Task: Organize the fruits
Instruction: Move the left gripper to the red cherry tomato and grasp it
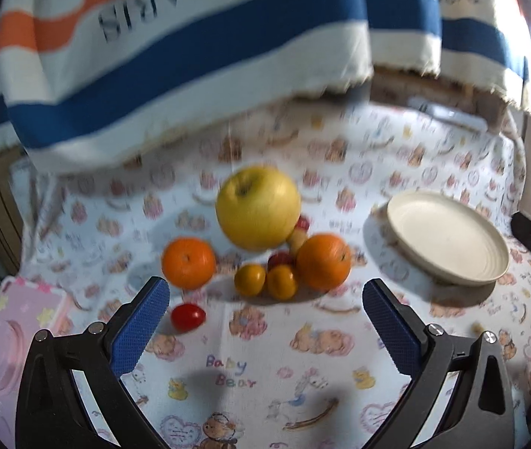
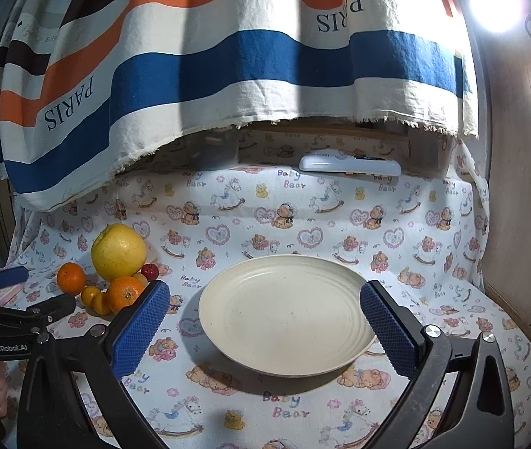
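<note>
A yellow apple (image 1: 258, 207) sits among a cluster of fruit on the baby-bear cloth: two oranges (image 1: 188, 267) (image 1: 323, 261), small yellow-orange fruits (image 1: 250, 280) and a red cherry tomato (image 1: 187, 317) lying apart at the front left. An empty cream plate (image 1: 449, 237) stands to their right. My left gripper (image 1: 265, 321) is open and empty, just short of the fruit. My right gripper (image 2: 265, 321) is open and empty, its fingers on either side of the plate's (image 2: 284, 314) near part. The apple (image 2: 118, 251) and oranges (image 2: 125, 293) lie to its left.
A striped "PARIS" cloth (image 2: 228, 56) hangs over the back of the table. A white flat device (image 2: 349, 164) lies at the back. A pink box (image 1: 7, 336) is at the left. A wooden panel (image 2: 520, 187) bounds the right side.
</note>
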Demonstrator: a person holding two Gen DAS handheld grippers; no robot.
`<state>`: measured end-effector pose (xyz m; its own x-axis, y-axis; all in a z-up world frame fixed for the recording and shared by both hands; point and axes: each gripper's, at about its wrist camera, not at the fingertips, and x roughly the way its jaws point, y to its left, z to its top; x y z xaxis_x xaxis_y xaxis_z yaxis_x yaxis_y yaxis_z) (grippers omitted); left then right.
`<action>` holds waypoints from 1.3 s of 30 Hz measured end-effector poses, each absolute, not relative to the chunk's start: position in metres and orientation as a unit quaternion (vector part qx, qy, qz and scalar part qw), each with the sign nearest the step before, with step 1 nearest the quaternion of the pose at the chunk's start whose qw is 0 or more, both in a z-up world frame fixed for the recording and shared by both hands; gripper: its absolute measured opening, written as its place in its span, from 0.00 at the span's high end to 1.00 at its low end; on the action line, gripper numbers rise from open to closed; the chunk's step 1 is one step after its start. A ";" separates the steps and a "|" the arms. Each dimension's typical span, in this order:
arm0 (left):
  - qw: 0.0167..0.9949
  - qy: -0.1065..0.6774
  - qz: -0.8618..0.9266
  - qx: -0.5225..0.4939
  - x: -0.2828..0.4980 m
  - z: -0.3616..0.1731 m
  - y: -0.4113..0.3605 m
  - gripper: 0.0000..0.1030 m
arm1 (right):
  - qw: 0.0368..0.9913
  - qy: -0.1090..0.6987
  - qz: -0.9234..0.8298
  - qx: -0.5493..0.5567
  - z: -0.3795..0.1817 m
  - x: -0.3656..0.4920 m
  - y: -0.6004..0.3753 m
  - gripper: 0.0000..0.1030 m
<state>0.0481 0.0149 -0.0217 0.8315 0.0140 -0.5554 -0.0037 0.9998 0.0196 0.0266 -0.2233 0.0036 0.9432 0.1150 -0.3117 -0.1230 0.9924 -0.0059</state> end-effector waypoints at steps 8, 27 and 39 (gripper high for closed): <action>0.937 0.347 0.038 0.027 0.064 -0.037 0.022 0.01 | 0.982 0.174 0.066 -0.023 0.002 0.033 -0.218 0.01; 0.897 0.441 0.003 -0.036 0.089 -0.065 0.048 0.21 | 0.969 0.232 0.080 -0.015 -0.006 0.051 -0.221 0.01; 0.900 0.433 0.010 -0.052 0.091 -0.063 0.059 0.35 | 0.969 0.232 0.083 -0.018 -0.006 0.052 -0.219 0.01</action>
